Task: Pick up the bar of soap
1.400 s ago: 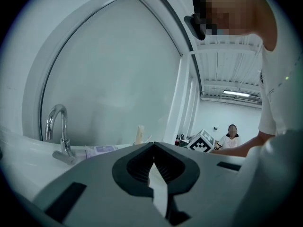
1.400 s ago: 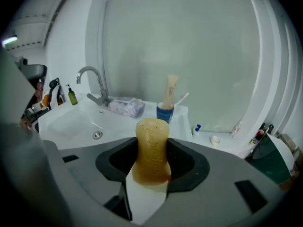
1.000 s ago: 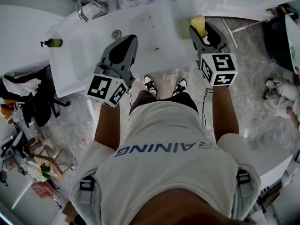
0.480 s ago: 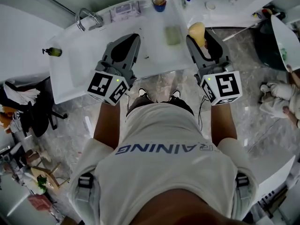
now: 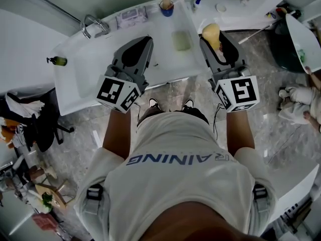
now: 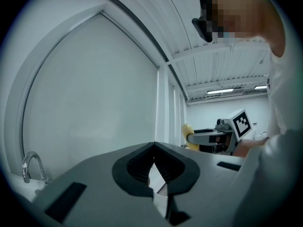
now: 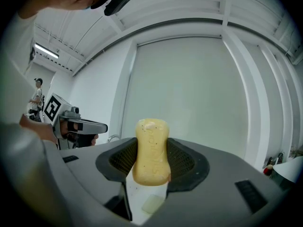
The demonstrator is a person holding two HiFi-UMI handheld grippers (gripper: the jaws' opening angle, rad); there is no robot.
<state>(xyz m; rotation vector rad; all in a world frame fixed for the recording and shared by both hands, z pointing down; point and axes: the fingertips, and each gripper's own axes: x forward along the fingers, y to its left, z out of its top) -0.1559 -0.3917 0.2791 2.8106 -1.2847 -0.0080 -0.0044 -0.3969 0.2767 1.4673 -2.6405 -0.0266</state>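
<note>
A yellow bar of soap (image 7: 151, 151) stands on end between the jaws of my right gripper (image 7: 152, 162), which is shut on it. In the head view the soap (image 5: 211, 34) is held up in the air at the right end of the white counter (image 5: 155, 39), in the right gripper (image 5: 214, 40). My left gripper (image 5: 136, 51) hovers over the counter's middle with its jaws shut and nothing between them (image 6: 154, 167). A pale green soap dish (image 5: 181, 40) lies on the counter between the two grippers.
A chrome tap (image 5: 93, 24) and sink basin sit at the counter's left, with a green pump bottle (image 5: 57, 61) beyond. A blue cup (image 5: 166, 8) and a tissue pack (image 5: 131, 15) stand along the back edge. The person's shoes (image 5: 170, 105) are below the counter.
Both grippers have drawn back slightly from the counter and risen. The soap stays in the right gripper, now farther right of the green dish.
</note>
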